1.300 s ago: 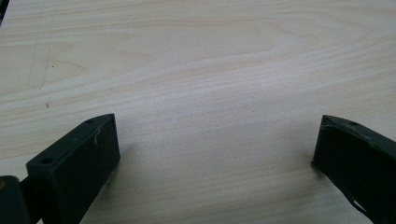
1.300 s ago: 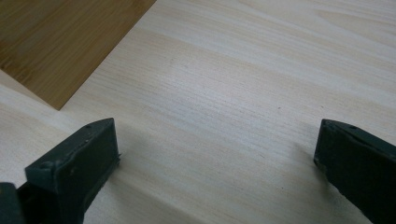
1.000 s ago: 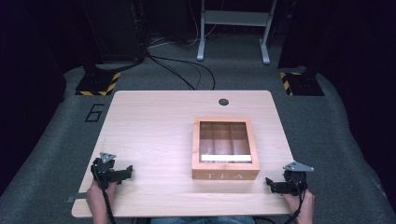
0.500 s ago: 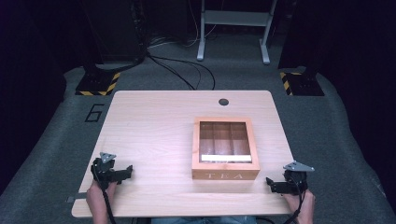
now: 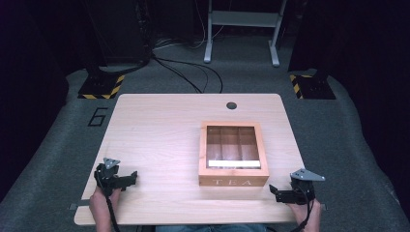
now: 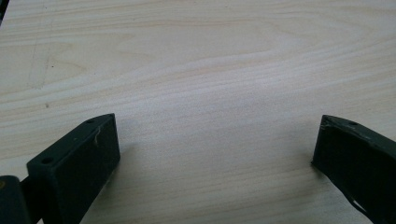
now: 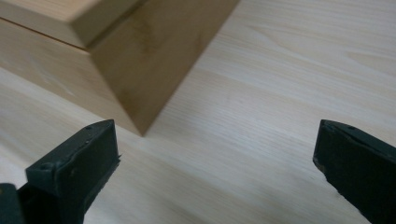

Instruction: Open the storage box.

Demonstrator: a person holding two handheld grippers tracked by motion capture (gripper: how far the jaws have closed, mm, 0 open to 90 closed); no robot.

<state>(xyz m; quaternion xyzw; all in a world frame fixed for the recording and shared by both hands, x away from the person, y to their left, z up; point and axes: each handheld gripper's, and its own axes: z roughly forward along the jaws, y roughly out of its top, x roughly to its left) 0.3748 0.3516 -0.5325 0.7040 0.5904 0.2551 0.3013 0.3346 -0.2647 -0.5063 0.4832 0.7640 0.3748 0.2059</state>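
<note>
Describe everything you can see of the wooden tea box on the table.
The tea box is a square, light wood case with TEA lettered on its near face. Its lid, shut, frames a clear pane showing three empty-looking compartments running front to back. It sits flat on the table, right of centre, touching nothing else. Its near right corner shows in the right gripper view.

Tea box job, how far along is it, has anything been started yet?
Nothing looks done: the tea box sits shut on the table. Nothing is in hand: the left gripper and right gripper rest open near the front edge, apart from the box. Reaching and handling the box is all left.
</note>
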